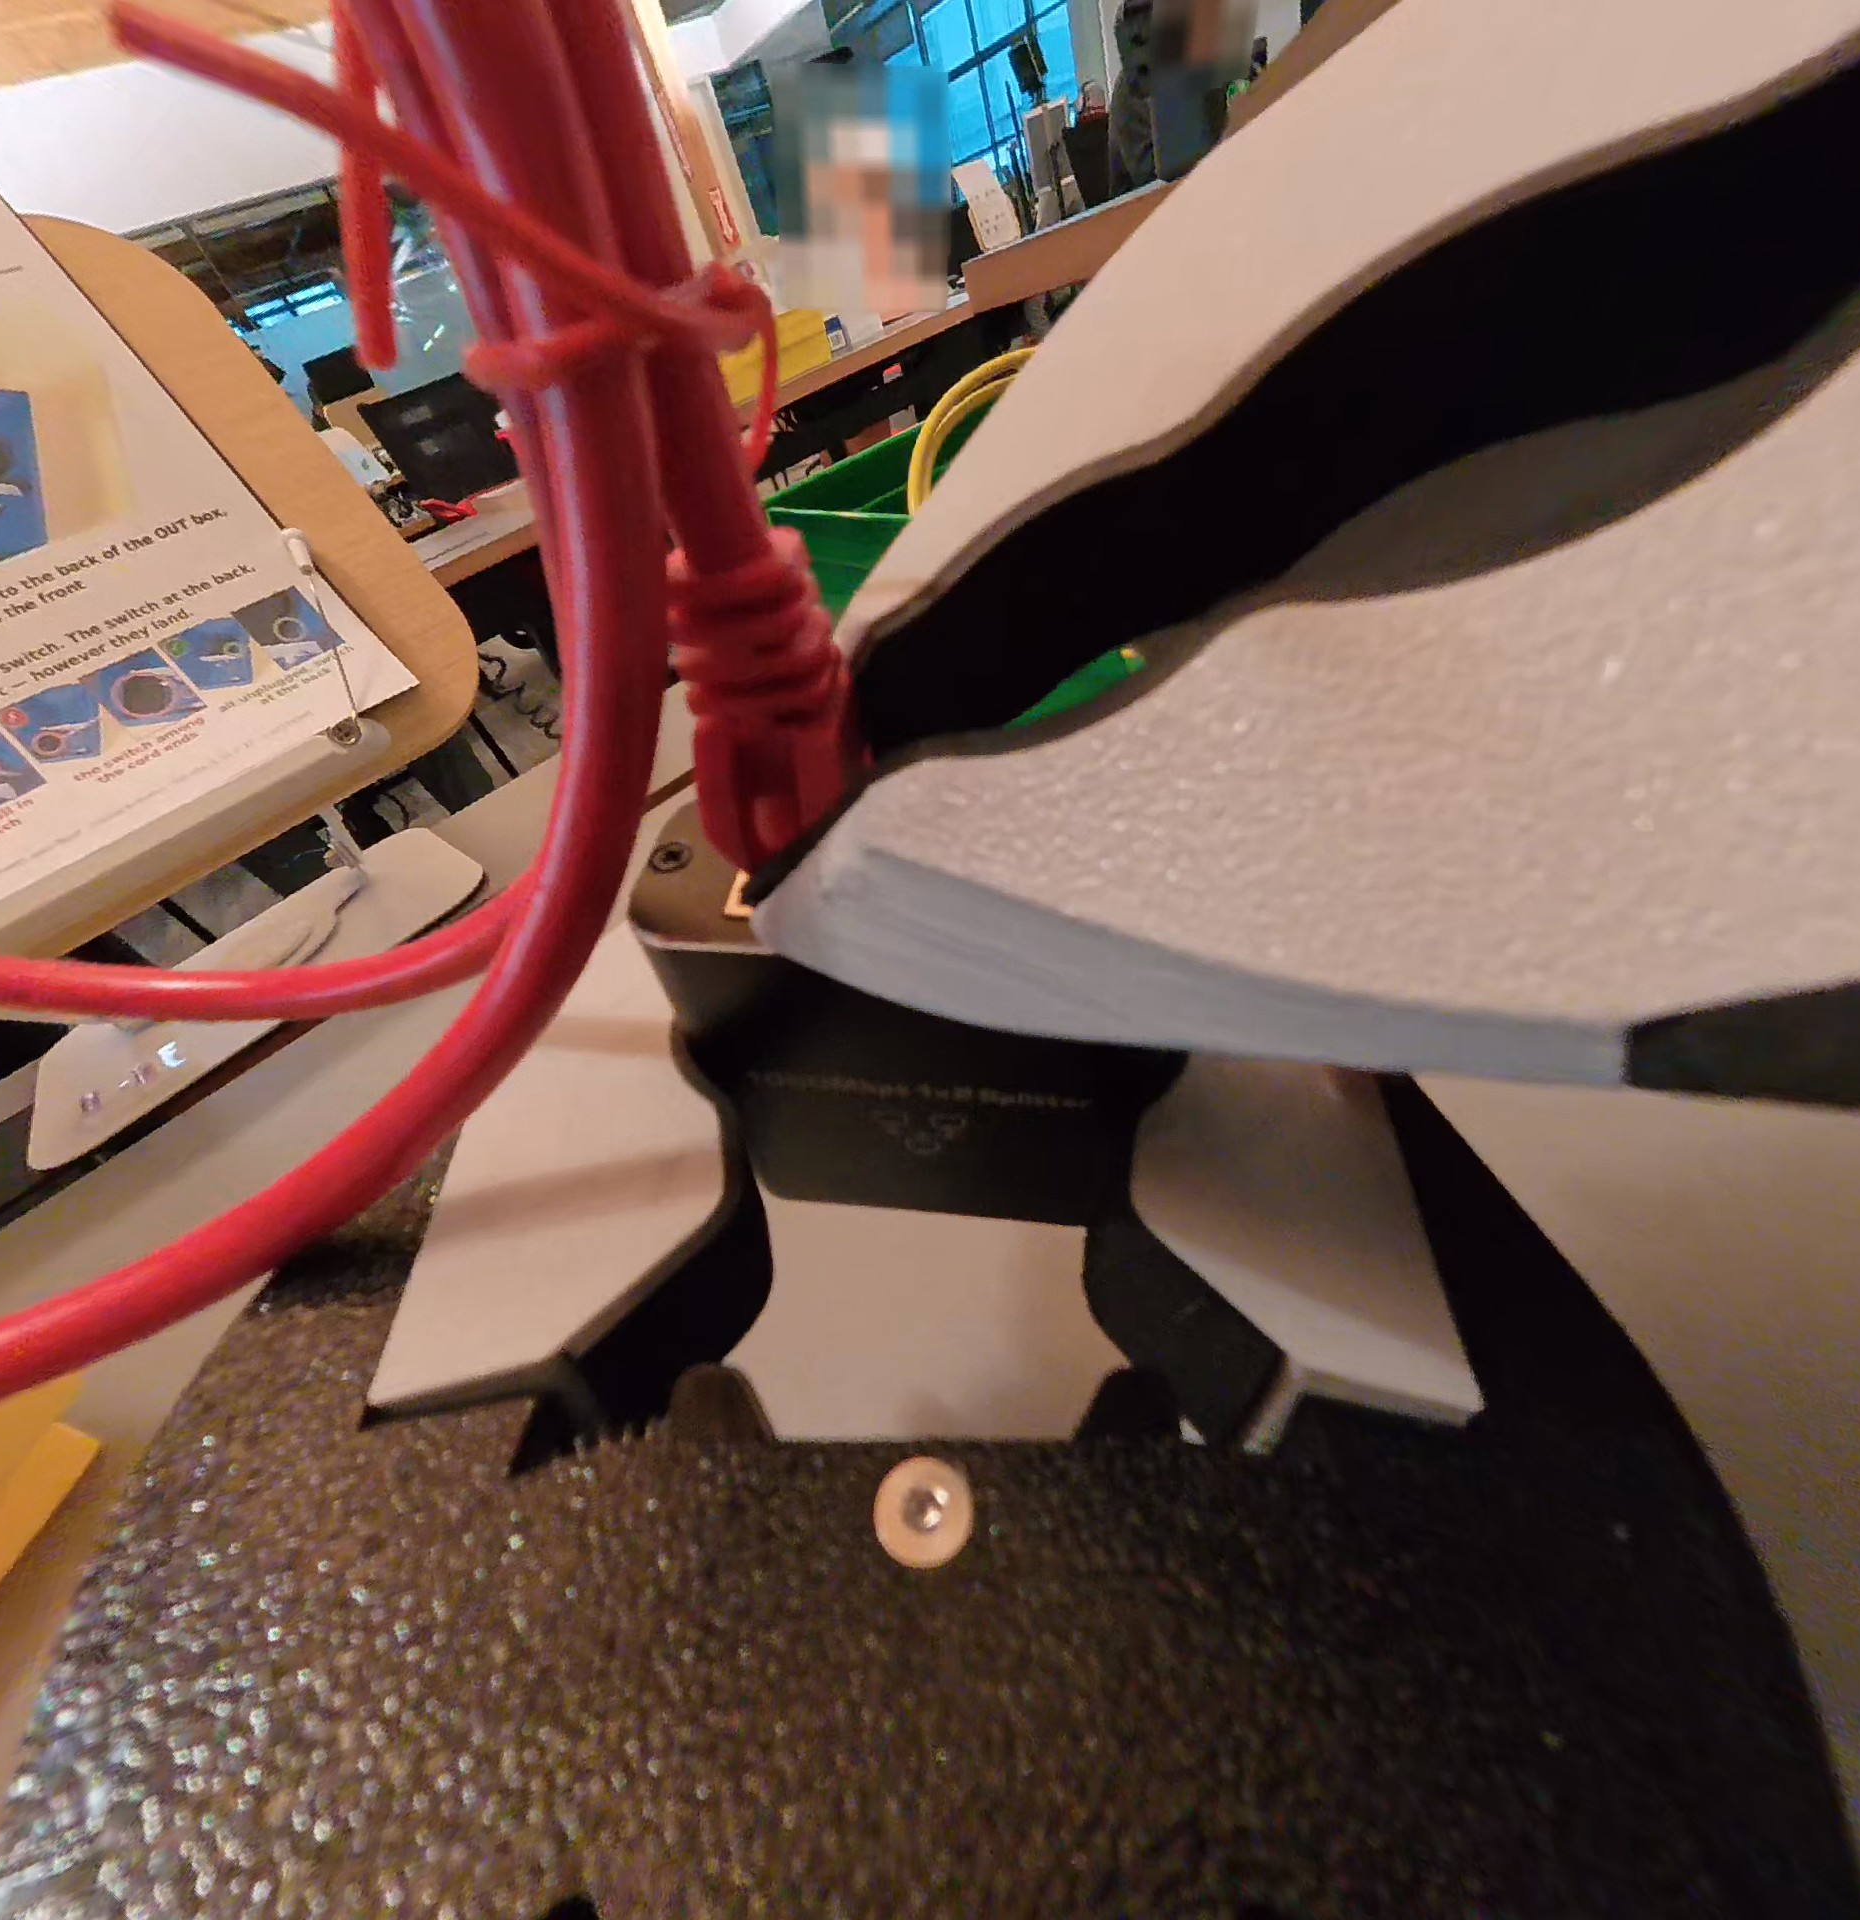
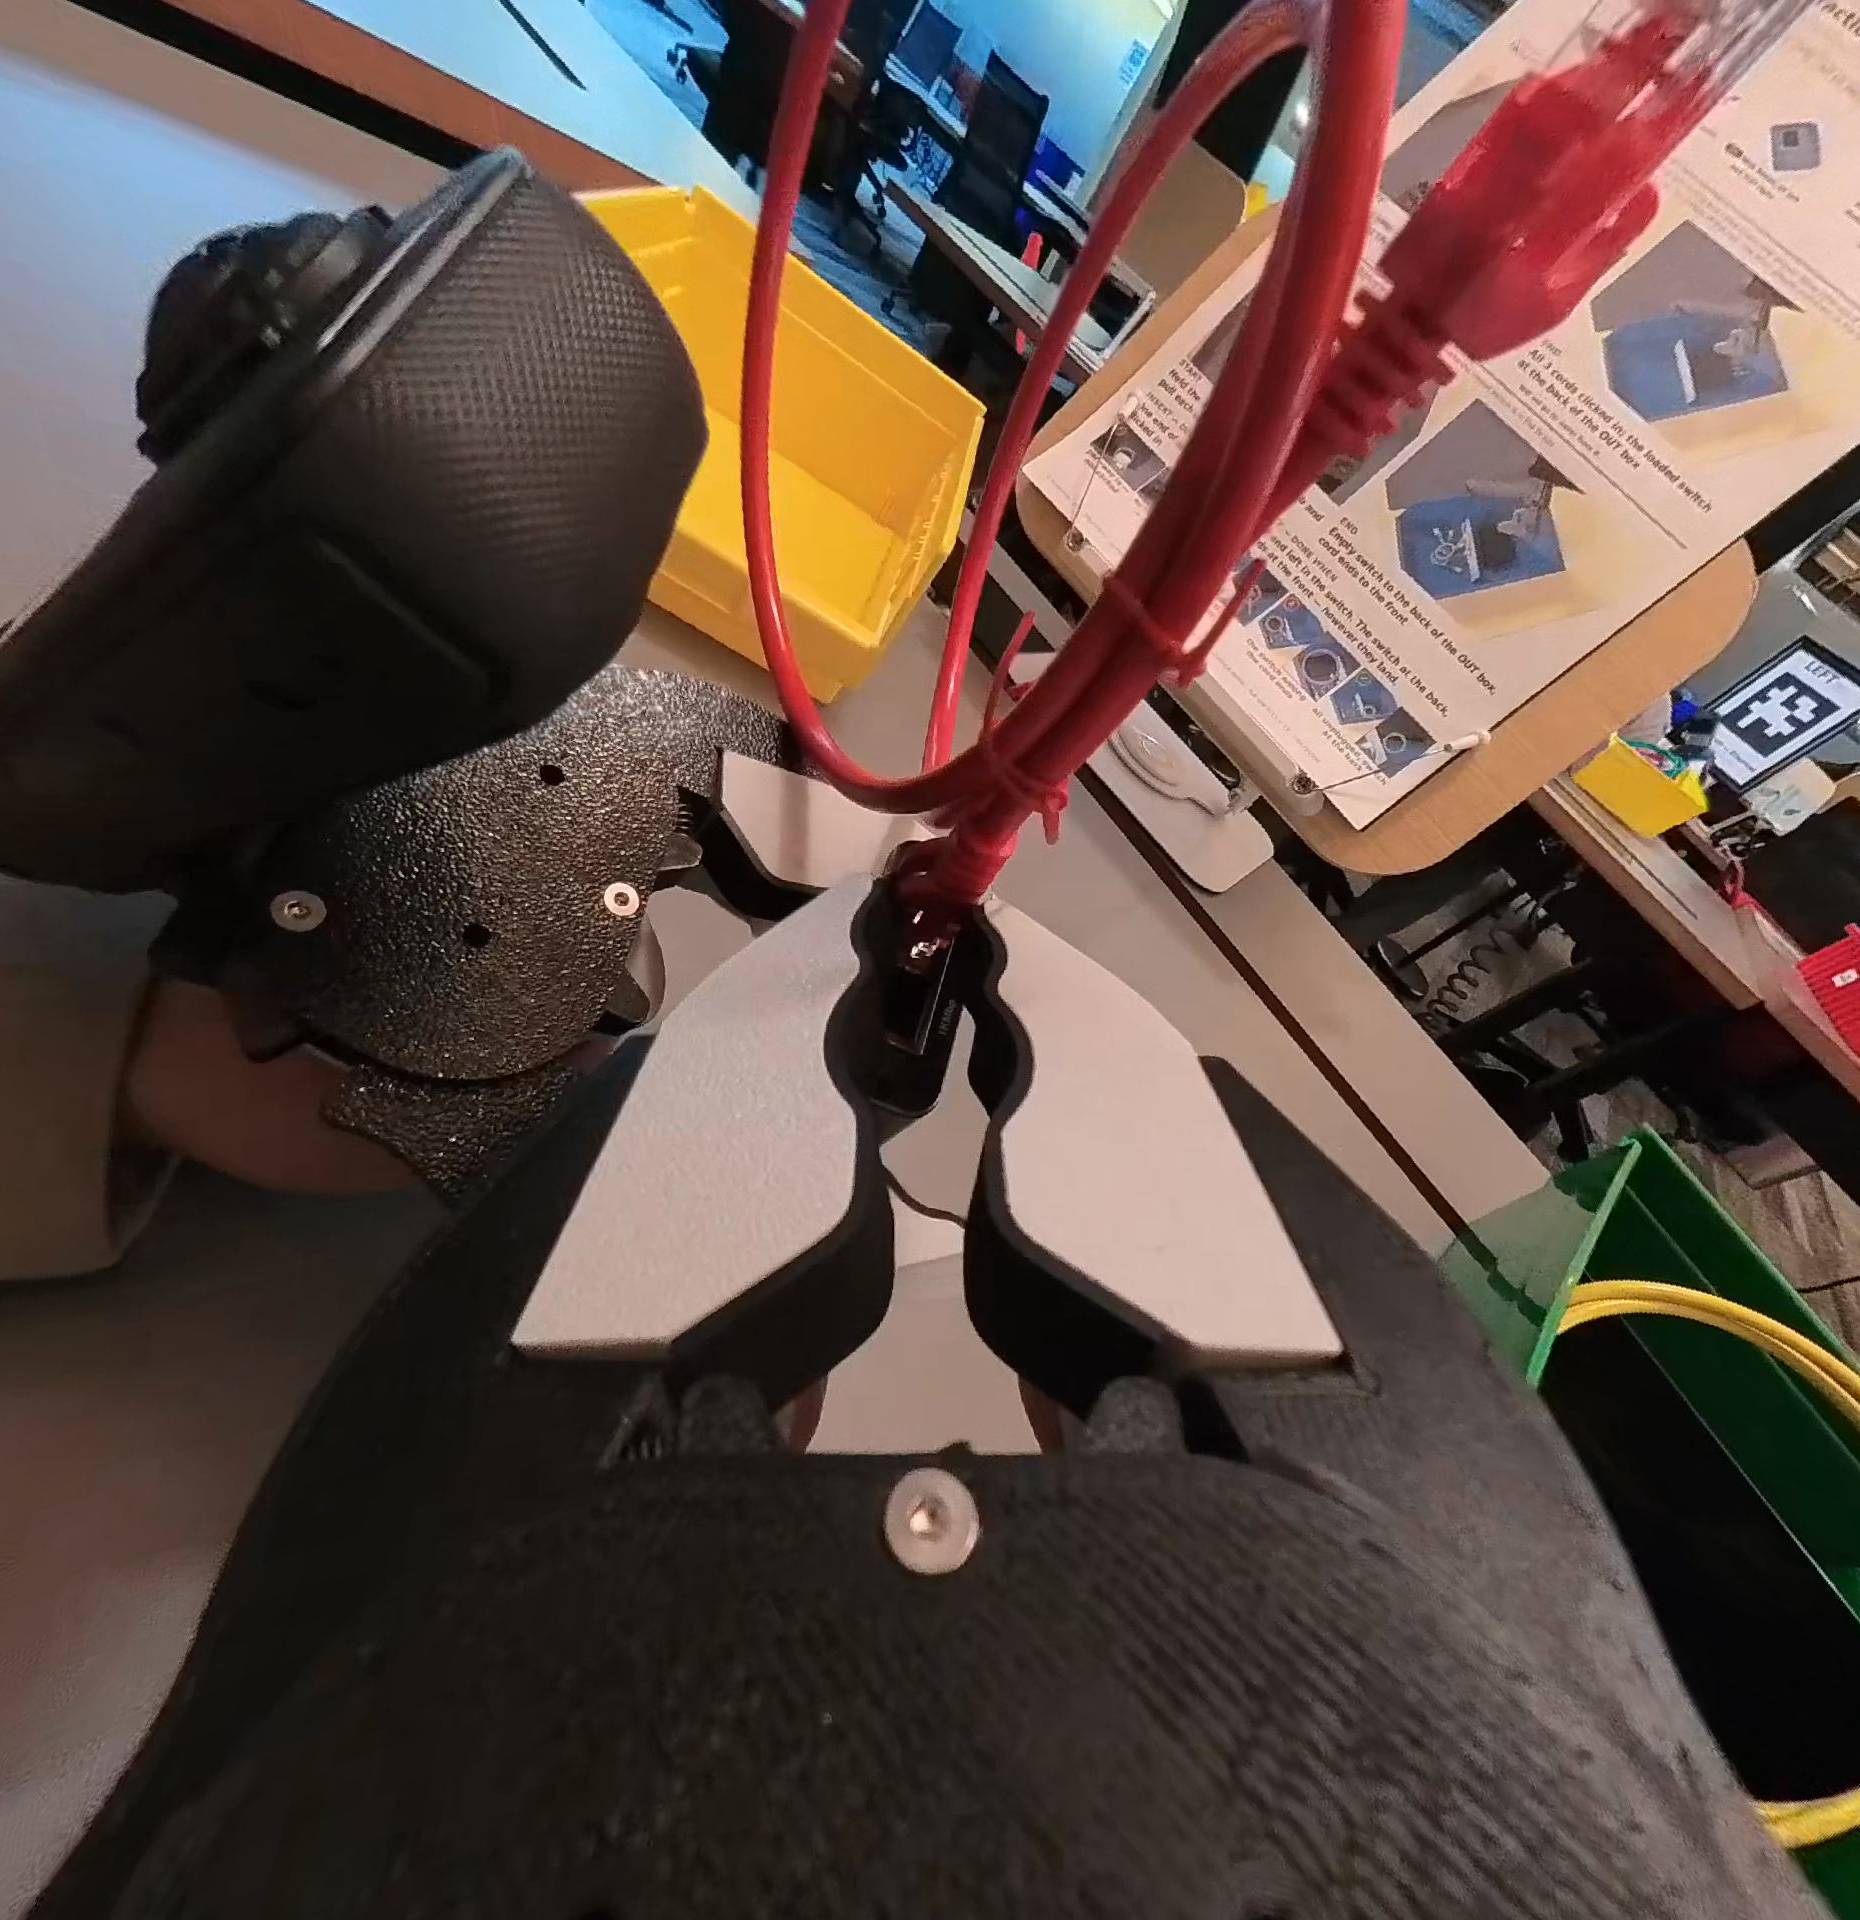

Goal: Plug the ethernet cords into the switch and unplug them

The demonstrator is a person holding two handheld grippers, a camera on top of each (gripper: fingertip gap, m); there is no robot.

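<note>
Our left gripper (image 1: 931, 1153) clamps the small black switch (image 1: 921, 1122) between its two fingers, gripping the body from both sides above the pale table (image 1: 593, 1039). Our right gripper (image 2: 921, 935) comes in from the right and crosses over it, its fingers closed on the red plug boot (image 1: 754, 707) of the red ethernet cord (image 1: 593, 623) at the top edge of the switch. In the right wrist view the left gripper's black body (image 2: 406, 831) sits to the left, tilted, with a bit of hand and sleeve behind it.

The cord rises from the plug in a bundle of loops bound by a red twist tie (image 1: 583, 348); its free plug (image 2: 1528, 249) hangs close to the right camera, blurred.

The right gripper's grey finger (image 1: 1321, 831) hides most of the switch's top face, so we cannot tell whether the plug is fully seated in its port. The other ports are out of sight too.

Beyond stand a yellow bin (image 2: 832, 457), a green bin (image 2: 1591, 1236) holding a yellow cord (image 2: 1736, 1340), and an instruction sheet (image 2: 1528, 499) on a wooden stand (image 1: 313, 499).
</note>
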